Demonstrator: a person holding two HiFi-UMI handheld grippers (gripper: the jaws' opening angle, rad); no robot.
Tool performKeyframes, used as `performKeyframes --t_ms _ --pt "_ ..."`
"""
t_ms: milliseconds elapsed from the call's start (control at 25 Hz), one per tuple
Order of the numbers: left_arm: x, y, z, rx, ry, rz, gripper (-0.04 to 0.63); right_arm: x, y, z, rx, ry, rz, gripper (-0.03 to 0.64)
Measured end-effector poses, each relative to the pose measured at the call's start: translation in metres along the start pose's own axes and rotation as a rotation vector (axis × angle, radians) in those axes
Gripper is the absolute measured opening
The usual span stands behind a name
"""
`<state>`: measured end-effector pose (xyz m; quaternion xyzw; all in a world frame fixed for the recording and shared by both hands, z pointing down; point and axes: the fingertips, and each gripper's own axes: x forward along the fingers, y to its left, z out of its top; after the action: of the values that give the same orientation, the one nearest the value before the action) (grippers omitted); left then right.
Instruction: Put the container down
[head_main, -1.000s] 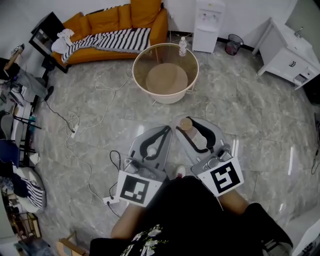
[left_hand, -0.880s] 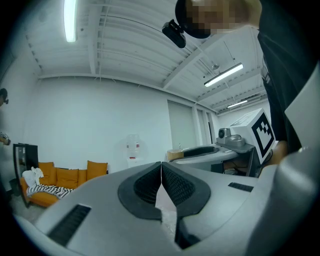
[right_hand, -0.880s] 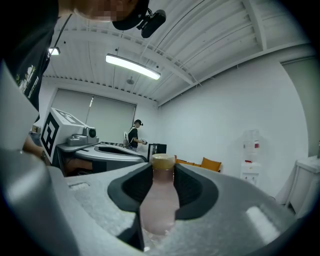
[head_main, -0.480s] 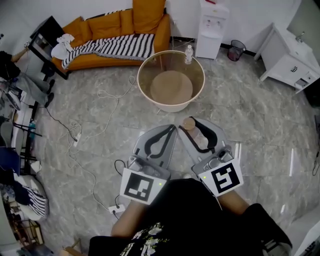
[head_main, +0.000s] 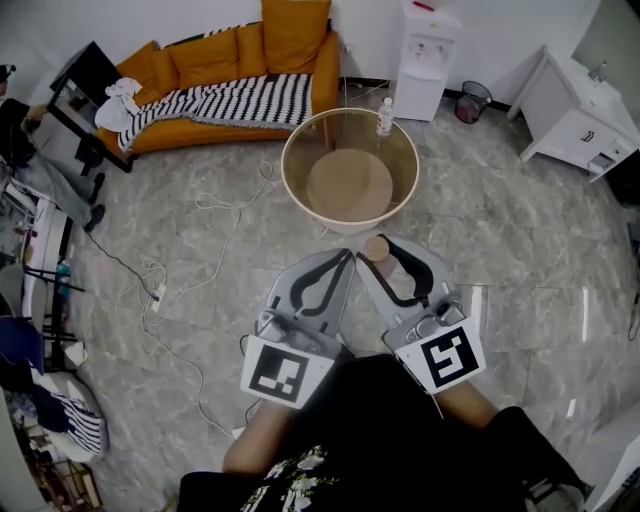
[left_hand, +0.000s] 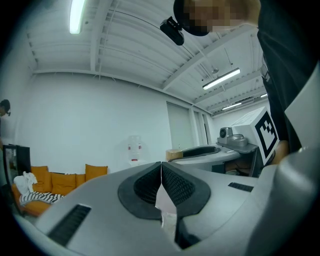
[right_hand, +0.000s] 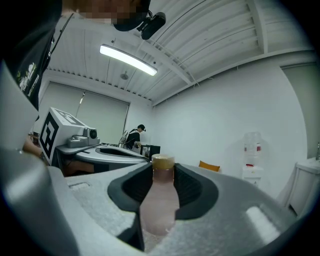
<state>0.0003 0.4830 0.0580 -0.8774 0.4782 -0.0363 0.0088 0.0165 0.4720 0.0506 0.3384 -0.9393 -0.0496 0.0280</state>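
My right gripper (head_main: 385, 262) is shut on a small pale container (head_main: 388, 265) with a tan lid (head_main: 375, 247); in the right gripper view the container (right_hand: 159, 200) stands upright between the black pads (right_hand: 187, 187), its lid (right_hand: 162, 161) above them. My left gripper (head_main: 337, 266) is beside it, shut with nothing in it; the left gripper view shows its pads (left_hand: 172, 184) touching at the left gripper's tip (left_hand: 161, 172). Both are held above the floor, just short of a round glass-topped table (head_main: 297, 182) ahead.
A clear water bottle (head_main: 384, 116) stands on the table's far rim. An orange sofa (head_main: 226, 60) with a striped blanket is behind it, a water dispenser (head_main: 428, 54) and a white cabinet (head_main: 575, 112) at the back right. Cables (head_main: 150, 290) trail over the floor on the left.
The view has shifted toward the round table, which now sits nearer to the grippers. Both grippers keep their pose, the right still holding the container.
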Motion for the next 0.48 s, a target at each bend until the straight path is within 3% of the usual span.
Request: performKeyframes --t_ms 480 --pt "-0.018 0.066 -0.015 -0.003 -0.004 -0.032 0.014 0.056 0.021 -0.011 -0.002 0.024 -0.047 0.124"
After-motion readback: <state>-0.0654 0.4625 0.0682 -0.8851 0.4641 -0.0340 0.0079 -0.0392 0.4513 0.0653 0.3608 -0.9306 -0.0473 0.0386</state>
